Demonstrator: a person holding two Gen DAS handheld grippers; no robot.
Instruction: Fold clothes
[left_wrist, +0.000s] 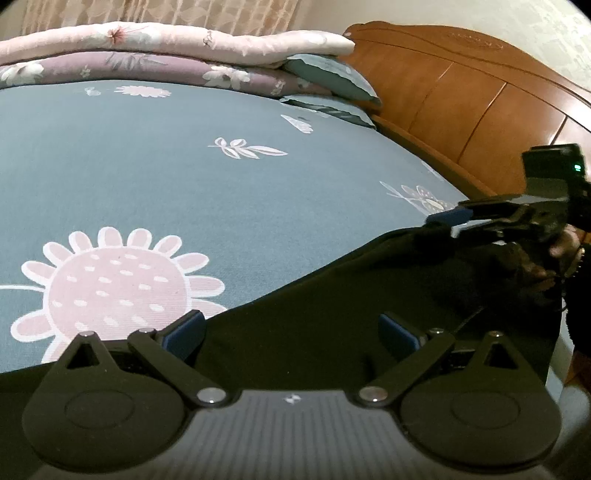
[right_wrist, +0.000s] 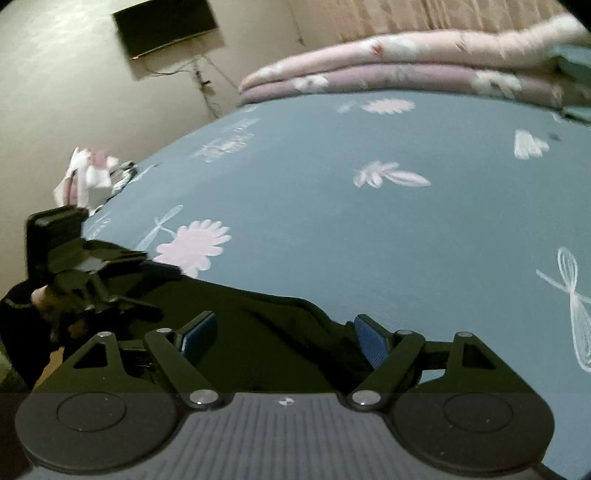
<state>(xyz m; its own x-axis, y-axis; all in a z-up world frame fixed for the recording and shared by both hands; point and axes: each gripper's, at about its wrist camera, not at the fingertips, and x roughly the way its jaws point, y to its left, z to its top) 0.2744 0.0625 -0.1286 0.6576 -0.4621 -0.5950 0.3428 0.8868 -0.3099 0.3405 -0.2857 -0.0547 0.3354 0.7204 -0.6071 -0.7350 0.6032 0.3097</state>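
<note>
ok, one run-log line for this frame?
stage: fold clothes, early | dark garment: spread flat at near edge of bed | left gripper: jaws open, over garment | right gripper: jaws open, nothing held

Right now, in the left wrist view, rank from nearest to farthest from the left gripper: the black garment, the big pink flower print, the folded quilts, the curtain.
1. black garment, directly beneath the left gripper.
2. pink flower print, just ahead, left.
3. folded quilts, along the bed's far side.
4. curtain, behind them.
</note>
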